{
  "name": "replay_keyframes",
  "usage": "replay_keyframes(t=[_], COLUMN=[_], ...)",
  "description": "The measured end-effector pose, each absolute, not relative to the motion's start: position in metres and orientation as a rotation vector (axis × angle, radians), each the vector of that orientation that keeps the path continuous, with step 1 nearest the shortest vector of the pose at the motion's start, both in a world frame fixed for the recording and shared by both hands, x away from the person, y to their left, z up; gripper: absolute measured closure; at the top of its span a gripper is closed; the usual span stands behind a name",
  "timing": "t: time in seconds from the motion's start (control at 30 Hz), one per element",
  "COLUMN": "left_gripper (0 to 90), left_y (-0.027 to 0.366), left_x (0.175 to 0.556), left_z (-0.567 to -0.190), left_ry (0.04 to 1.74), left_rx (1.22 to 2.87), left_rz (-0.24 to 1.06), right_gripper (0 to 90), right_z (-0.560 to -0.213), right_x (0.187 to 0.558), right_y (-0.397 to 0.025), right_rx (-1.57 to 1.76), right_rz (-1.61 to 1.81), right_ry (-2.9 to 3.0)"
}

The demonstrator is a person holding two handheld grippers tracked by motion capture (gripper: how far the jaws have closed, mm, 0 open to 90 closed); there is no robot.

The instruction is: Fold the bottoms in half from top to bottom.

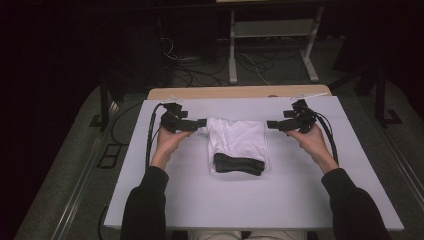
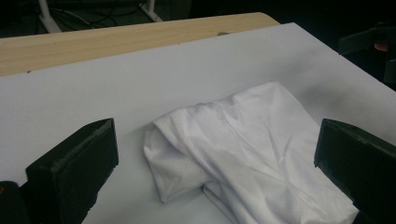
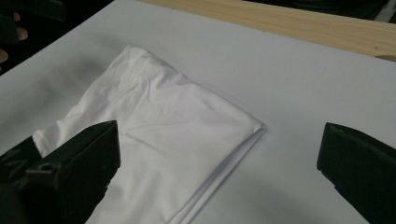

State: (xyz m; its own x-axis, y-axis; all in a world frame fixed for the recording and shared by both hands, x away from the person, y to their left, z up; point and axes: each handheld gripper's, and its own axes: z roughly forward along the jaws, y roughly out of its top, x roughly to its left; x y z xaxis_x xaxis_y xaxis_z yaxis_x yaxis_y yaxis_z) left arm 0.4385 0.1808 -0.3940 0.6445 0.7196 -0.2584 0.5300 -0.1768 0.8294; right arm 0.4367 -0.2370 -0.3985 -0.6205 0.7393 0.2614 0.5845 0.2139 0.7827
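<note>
Dim room, brightly lit white table (image 1: 300, 190); soft shadows, slightly grainy, edges dark.

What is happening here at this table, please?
A person is folding a white garment on a white-covered table. It lies folded in the middle, with a black band at its near end. The left hand-held gripper is at the garment's far left corner and the right hand-held gripper is just beside its far right corner. Both are open and grip nothing.

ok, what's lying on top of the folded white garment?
A black band-like piece lies across the near end of the white garment, which rests on the white table cover. Whatever is beneath its folds is hidden.
</note>
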Motion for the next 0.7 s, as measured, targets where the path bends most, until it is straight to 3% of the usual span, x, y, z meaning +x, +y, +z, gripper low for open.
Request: replay_keyframes(t=[0.7], left_gripper=[0.0], left_y=[0.191], left_x=[0.402], left_z=[-0.386], left_ry=[0.923], left_rx=[1.846], left_rz=[0.233], right_gripper=[0.0], right_z=[-0.400], right_x=[0.399], right_y=[-0.247], right_rx=[1.226], right_rz=[1.379], right_ry=[2.332])
